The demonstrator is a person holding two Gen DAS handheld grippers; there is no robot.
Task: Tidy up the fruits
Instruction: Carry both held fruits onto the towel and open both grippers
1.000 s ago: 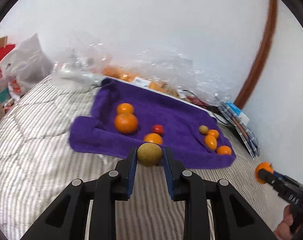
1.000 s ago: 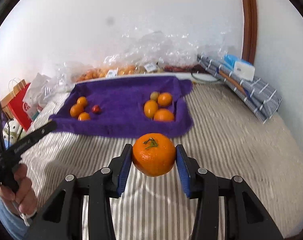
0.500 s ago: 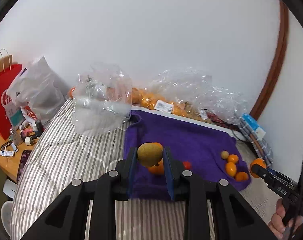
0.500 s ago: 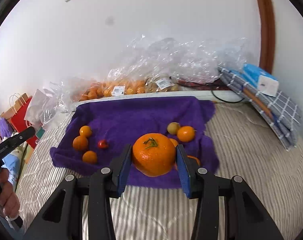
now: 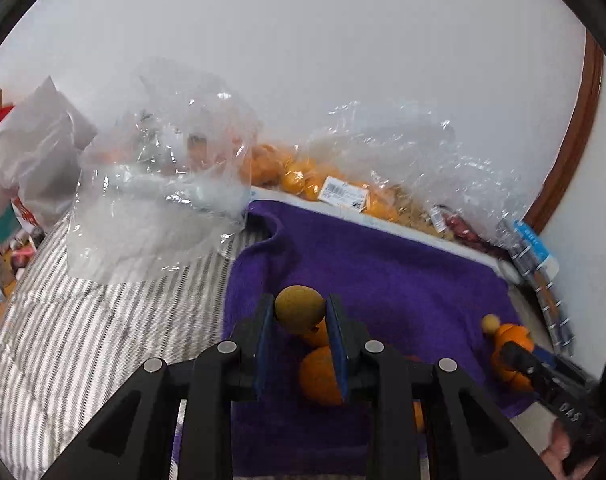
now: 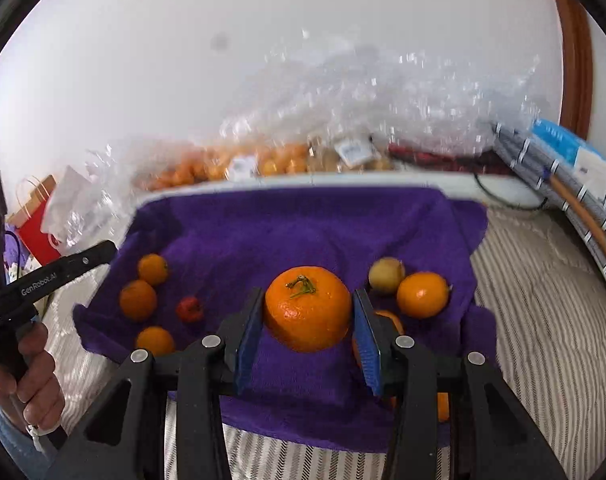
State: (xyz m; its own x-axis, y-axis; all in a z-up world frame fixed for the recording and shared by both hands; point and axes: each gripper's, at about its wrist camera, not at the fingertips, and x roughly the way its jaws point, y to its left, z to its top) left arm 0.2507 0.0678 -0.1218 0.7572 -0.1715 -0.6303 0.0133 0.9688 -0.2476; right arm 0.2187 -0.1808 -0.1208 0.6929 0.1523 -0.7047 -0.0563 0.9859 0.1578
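Striped bed (image 6: 543, 280) carries purple towel (image 6: 303, 232); above towel, our left tongs (image 5: 299, 314) clench kiwi (image 5: 299, 308), right tongs (image 6: 308, 312) clench mandarin (image 6: 308, 314).

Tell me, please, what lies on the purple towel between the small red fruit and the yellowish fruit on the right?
In the right wrist view, only bare purple towel shows between the red fruit and the yellowish fruit; the held orange hides part of it.

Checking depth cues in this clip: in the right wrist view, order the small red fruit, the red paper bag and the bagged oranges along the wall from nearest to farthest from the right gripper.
1. Small red fruit, on the purple towel, left of the right gripper.
2. Red paper bag, far left beside the bed.
3. Bagged oranges, against the back wall.
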